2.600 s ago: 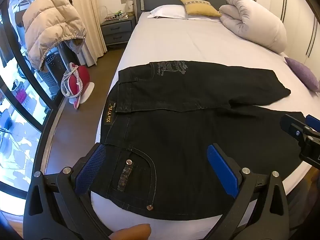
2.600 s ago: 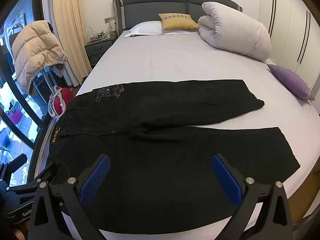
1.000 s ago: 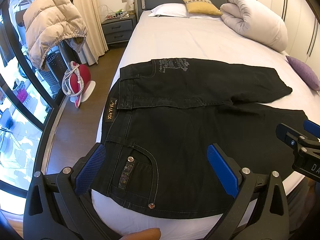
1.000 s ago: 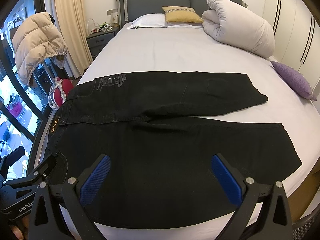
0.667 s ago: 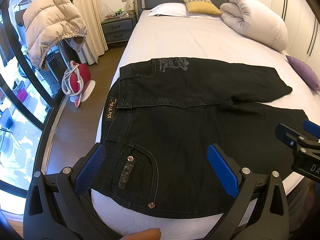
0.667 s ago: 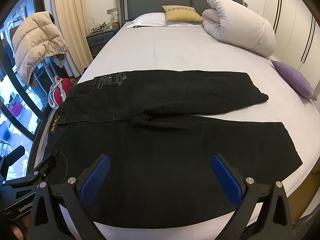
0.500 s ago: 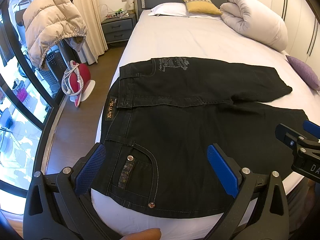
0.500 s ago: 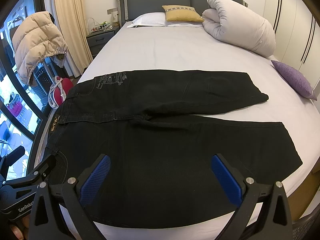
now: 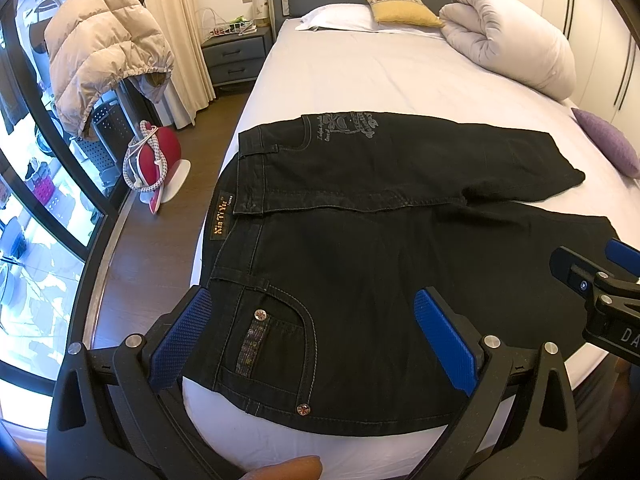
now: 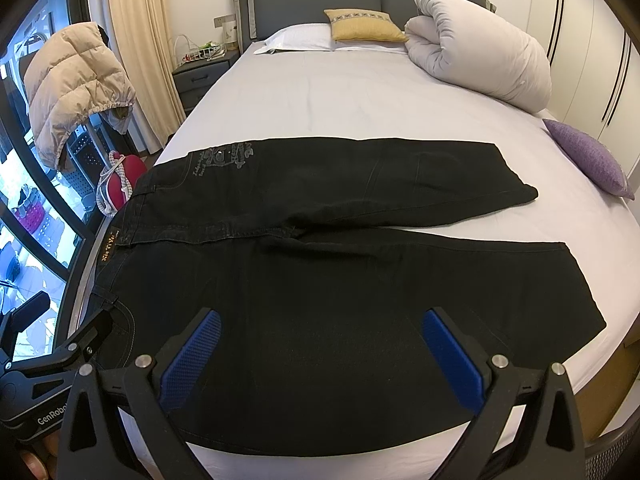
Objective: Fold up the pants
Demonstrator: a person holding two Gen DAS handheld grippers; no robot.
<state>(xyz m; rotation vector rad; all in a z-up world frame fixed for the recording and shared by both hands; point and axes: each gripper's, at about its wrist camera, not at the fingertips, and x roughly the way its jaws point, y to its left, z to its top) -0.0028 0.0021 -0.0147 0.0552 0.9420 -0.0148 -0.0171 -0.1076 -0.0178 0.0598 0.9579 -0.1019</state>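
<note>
**Black pants laid out flat, both grippers poised at the near edge**

Left wrist view: the left gripper (image 9: 312, 340) hovers with its fingers (image 9: 182, 338) spread wide and holding nothing, above the waist end of the pants (image 9: 360, 264). The pants lie across the foot of the bed (image 9: 360, 80), waistband toward the bed's left edge, legs running toward the right edge. The near front pocket sits between the blue pads, close to the bed's near edge. The right gripper (image 9: 600, 280) shows at the right margin of this view, over the near leg. A puffer jacket (image 9: 100, 48) hangs off to the left, well apart from the work.

Right wrist view: the right gripper's fingers (image 10: 452, 360) are likewise wide apart and empty, over the middle of the near leg. The far leg lies angled away, its hem toward the purple cushion (image 10: 588, 156), so the two legs splay apart (not parallel). A rolled duvet (image 10: 480, 52) rests near the headboard.

Risks, judged from here: the fabric is dark and thick, so a pinch may catch only the top layer, or the sheet with it. Since the legs diverge, folding one leg over the other could leave hems mismatched. The near edge overhangs the mattress slightly, so a careless tug might slide the pants off.
</note>
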